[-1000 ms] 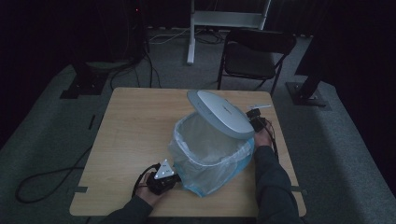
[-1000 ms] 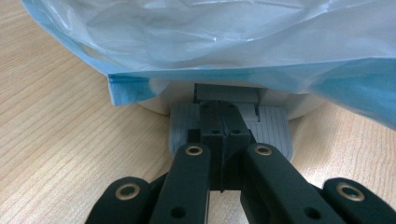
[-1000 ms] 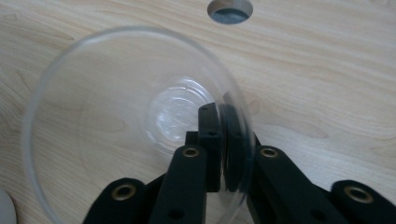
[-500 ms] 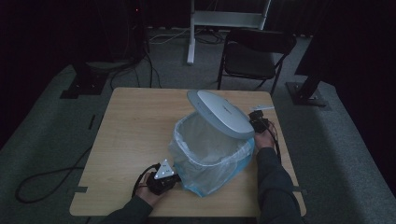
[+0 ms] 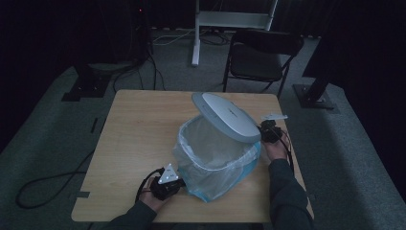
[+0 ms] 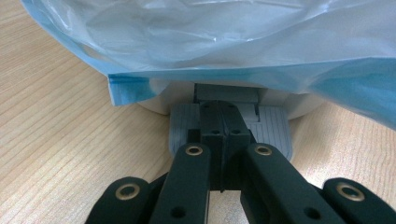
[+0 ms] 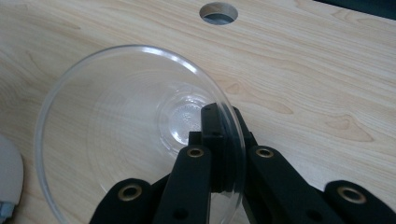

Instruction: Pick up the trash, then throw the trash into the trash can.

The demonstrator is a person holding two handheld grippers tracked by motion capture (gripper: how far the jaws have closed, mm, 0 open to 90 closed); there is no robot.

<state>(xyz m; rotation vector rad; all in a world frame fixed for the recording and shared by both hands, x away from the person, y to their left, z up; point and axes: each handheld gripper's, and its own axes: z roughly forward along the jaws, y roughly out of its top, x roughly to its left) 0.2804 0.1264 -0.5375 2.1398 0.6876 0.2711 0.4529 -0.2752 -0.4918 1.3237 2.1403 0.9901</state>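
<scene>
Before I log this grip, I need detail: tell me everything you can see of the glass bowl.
The glass bowl is clear and round, with a thin smooth rim and a small thicker base. It looks empty. The right gripper is shut on its rim, one jaw inside and one outside. Light wooden table shows through and around it; whether it rests on that cannot be told.

Bin (image 5: 218, 158) on wooden table (image 5: 139, 143)

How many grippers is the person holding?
2. The left gripper is at the near foot of the trash bin, jaws shut on its grey pedal. The right gripper, beside the raised lid, grips a clear bowl.
</scene>
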